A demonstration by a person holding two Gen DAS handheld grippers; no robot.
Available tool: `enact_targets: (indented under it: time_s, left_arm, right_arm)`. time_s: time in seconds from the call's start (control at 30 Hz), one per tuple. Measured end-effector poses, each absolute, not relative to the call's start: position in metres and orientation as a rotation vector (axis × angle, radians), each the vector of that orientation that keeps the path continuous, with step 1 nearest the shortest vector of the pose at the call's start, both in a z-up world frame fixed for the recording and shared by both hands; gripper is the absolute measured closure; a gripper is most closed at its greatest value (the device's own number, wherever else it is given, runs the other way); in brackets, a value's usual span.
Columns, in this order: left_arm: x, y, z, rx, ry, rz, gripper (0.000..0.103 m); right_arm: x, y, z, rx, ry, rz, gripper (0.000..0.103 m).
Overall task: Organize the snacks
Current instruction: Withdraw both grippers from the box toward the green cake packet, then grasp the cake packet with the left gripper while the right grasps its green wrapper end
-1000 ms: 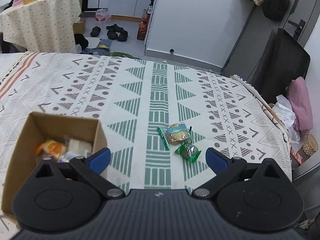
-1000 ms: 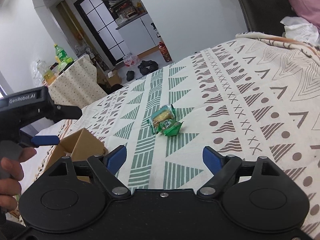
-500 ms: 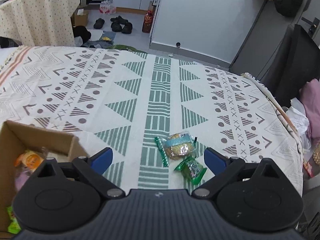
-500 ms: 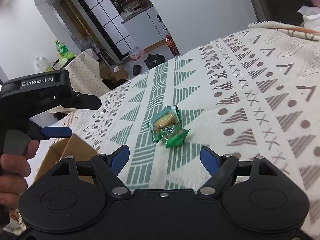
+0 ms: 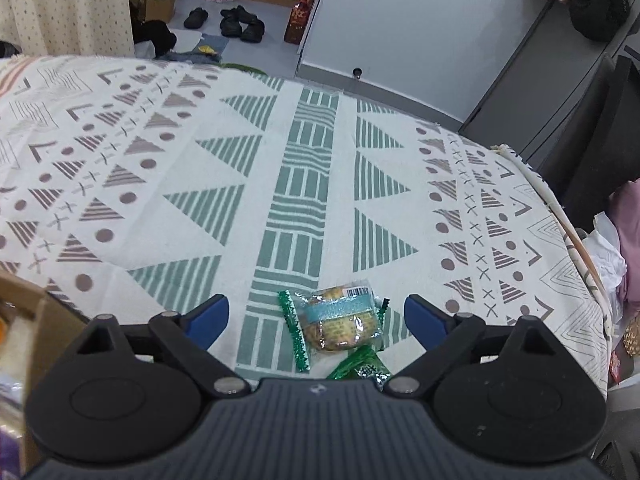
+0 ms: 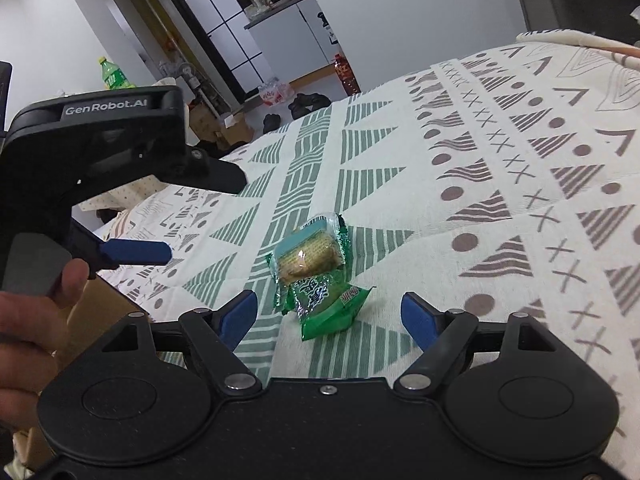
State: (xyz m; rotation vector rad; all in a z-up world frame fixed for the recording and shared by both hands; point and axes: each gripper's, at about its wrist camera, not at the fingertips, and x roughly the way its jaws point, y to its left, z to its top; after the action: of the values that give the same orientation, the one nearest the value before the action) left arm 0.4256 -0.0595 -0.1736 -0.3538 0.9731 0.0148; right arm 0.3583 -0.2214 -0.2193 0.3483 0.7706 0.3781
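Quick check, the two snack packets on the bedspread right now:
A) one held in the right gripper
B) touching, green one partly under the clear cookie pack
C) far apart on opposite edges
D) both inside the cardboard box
B: the clear cookie pack lies against and overlaps the green packet on the bedspread, both ungripped.

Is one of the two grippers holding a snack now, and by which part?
No. Left gripper and right gripper are open, empty above the two snack packets.

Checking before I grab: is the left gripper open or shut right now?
Open. The left gripper has just been closing slightly, but its blue pads stand wide apart, with the biscuit pack between them untouched.
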Motion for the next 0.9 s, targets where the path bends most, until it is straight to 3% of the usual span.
enact_targets:
  time_s: [0.1,0.17,0.23,0.33,0.63,0.9]
  left_arm:
    - [0.432,-0.061,-0.185,-0.364,0.985,0.001,0.009]
    - [0.436,-0.063,-0.192,-0.37,0.99,-0.006,0.01]
    - [0.44,-0.066,-0.199,-0.367,0.994,-0.013,0.01]
    - [0.444,-0.071,-0.207,-0.37,0.998,-0.031,0.01]
    - [0.45,-0.086,-0.223,-0.327,1.009,-0.044,0.016]
    - [0.448,-0.089,-0.231,-0.294,1.01,-0.014,0.039]
  right_arm:
    - [0.365,-0.218,-0.225,0.343,0.782,0.384,0.03]
    - [0.369,-0.217,-0.23,0.347,0.79,0.392,0.04]
    - [0.371,-0.219,-0.232,0.354,0.8,0.4,0.063]
    - [0.373,-0.225,-0.234,0.386,0.812,0.399,0.073]
    - [0.376,-0.236,-0.231,0.373,0.823,0.348,0.075]
    - [0.377,-0.245,-0.23,0.381,0.825,0.308,0.075]
